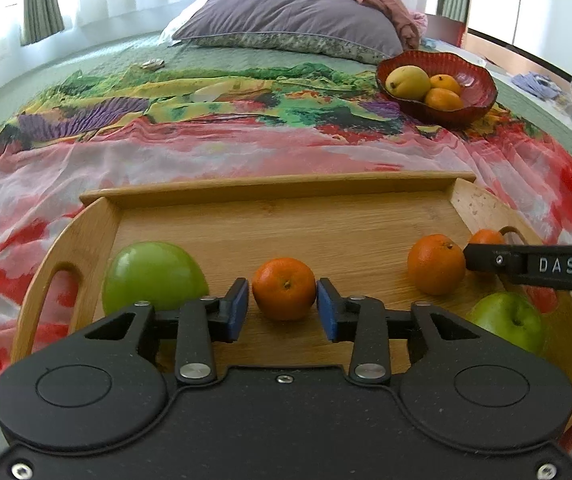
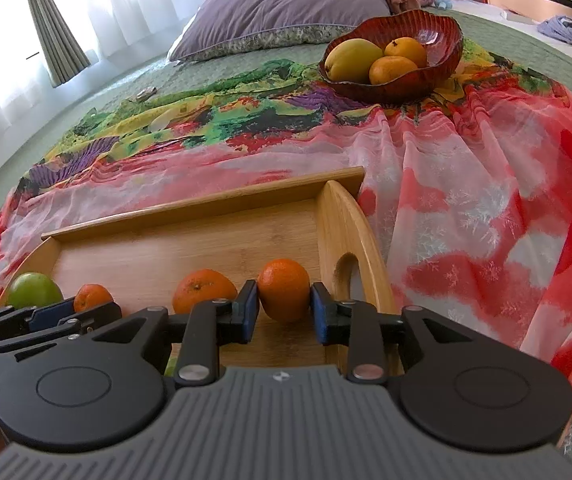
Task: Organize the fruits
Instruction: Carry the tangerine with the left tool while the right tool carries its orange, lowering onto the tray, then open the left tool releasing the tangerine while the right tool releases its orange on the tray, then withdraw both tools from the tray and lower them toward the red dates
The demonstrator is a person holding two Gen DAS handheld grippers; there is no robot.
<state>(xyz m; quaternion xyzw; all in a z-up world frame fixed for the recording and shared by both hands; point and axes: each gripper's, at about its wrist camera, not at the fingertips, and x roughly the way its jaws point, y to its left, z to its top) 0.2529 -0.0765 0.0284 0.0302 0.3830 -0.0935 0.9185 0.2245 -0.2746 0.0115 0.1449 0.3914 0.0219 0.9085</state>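
A wooden tray (image 1: 270, 188) lies on the bed and holds three mandarins and two green apples (image 1: 154, 276) (image 1: 510, 322). My left gripper (image 1: 284, 298) is open around the middle mandarin (image 1: 284, 286), its blue pads just off the skin on both sides. The fruit rests on the tray floor. My right gripper (image 2: 284, 306) is open around the mandarin (image 2: 284, 286) by the tray's right handle, which also sits on the wood. A third mandarin (image 2: 202, 290) lies loose between them. In the left wrist view, one of the right gripper's fingers (image 1: 526, 266) crosses in front of that right-hand mandarin.
A red scalloped bowl (image 2: 442, 28) stands beyond the tray at the far right and holds a yellow fruit (image 2: 352, 58) and two oranges. A colourful scarf (image 2: 466, 208) covers the green bedspread. A purple pillow (image 1: 286, 12) lies at the head of the bed.
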